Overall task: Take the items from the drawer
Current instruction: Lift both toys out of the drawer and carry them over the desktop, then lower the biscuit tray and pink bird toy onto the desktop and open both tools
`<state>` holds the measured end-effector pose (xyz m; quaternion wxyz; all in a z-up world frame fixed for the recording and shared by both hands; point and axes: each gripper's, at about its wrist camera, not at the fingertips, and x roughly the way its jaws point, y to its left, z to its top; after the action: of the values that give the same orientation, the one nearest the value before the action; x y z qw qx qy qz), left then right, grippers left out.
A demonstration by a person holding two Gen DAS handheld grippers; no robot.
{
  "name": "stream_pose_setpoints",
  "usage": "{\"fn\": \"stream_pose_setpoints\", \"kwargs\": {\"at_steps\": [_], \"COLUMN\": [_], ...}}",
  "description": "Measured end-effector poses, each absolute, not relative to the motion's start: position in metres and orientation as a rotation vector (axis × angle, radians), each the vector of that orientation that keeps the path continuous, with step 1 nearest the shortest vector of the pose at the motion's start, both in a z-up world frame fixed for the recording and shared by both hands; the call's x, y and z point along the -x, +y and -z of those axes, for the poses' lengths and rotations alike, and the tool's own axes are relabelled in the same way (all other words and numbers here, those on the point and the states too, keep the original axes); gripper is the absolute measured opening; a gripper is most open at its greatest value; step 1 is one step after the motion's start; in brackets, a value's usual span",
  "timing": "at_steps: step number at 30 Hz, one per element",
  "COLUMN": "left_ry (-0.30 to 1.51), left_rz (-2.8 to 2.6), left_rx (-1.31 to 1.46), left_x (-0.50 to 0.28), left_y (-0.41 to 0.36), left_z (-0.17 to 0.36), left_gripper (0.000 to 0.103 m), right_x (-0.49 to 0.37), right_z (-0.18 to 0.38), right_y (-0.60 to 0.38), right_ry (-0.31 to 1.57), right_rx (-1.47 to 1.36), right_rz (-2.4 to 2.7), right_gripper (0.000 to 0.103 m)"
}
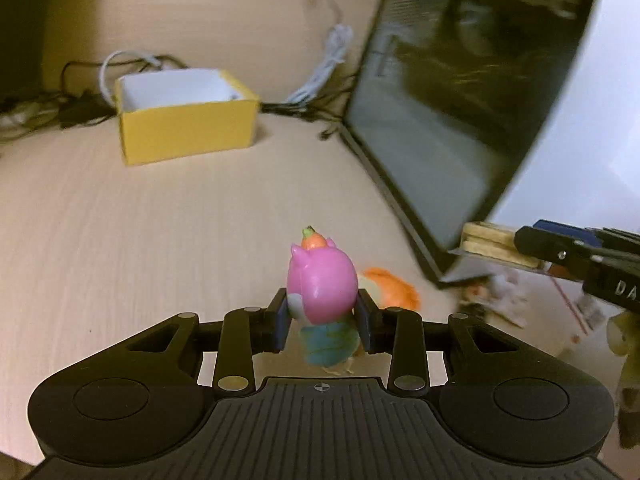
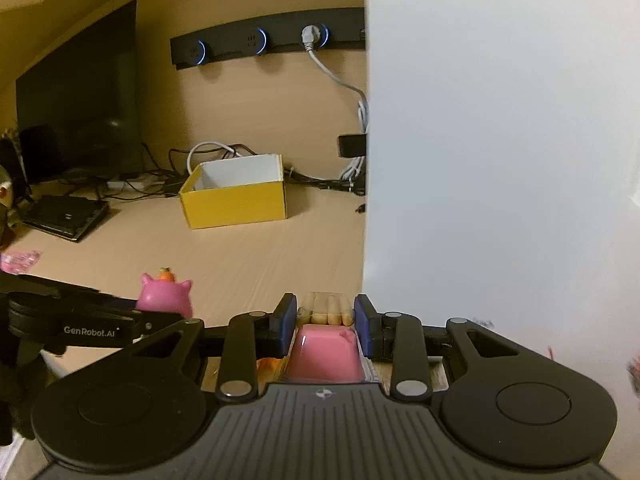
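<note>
My left gripper (image 1: 322,322) is shut on a pink toy figure (image 1: 322,284) with an orange carrot on its head and a blue lower body, held above the wooden desk. The same pink toy figure (image 2: 164,296) shows at the lower left of the right wrist view, clamped by the left gripper. My right gripper (image 2: 325,326) is shut on a clear snack pack (image 2: 325,354) with biscuit sticks and a pink dip cup. That snack pack (image 1: 494,244) appears at the right of the left wrist view, held by the right gripper's fingers (image 1: 560,250). The drawer itself is not visible.
An open yellow box (image 1: 186,120) with a white inside stands on the desk ahead, also the yellow box (image 2: 236,196). A white cabinet side (image 2: 500,140) fills the right. A dark panel (image 1: 460,100) leans at right. Cables, a power strip (image 2: 264,46) and a monitor (image 2: 80,92) sit behind.
</note>
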<state>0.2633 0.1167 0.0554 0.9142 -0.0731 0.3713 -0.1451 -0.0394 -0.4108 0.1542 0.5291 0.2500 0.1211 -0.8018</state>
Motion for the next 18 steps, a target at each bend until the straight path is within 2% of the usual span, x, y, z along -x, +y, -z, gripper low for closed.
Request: {"fn": "stream_pose_setpoints", "kwargs": {"at_steps": [9,18], "left_ry": [0.798,0.833], "left_rz": [0.288,0.306], "left_rx": [0.147,0.224], "left_x": [-0.293,-0.309], "left_y": [0.113,0.122], "left_z": [-0.029,-0.007], "left_gripper": [0.038,0.040], "right_x": [0.040,0.050], "right_z": [-0.097,-0.055], "right_y": [-0.456,-0.476], "right_ry": [0.437,0.484], "right_rx": [-0.575,-0.715], "right_rz": [1.927,1.907], "right_gripper": [0.031,0.031]}}
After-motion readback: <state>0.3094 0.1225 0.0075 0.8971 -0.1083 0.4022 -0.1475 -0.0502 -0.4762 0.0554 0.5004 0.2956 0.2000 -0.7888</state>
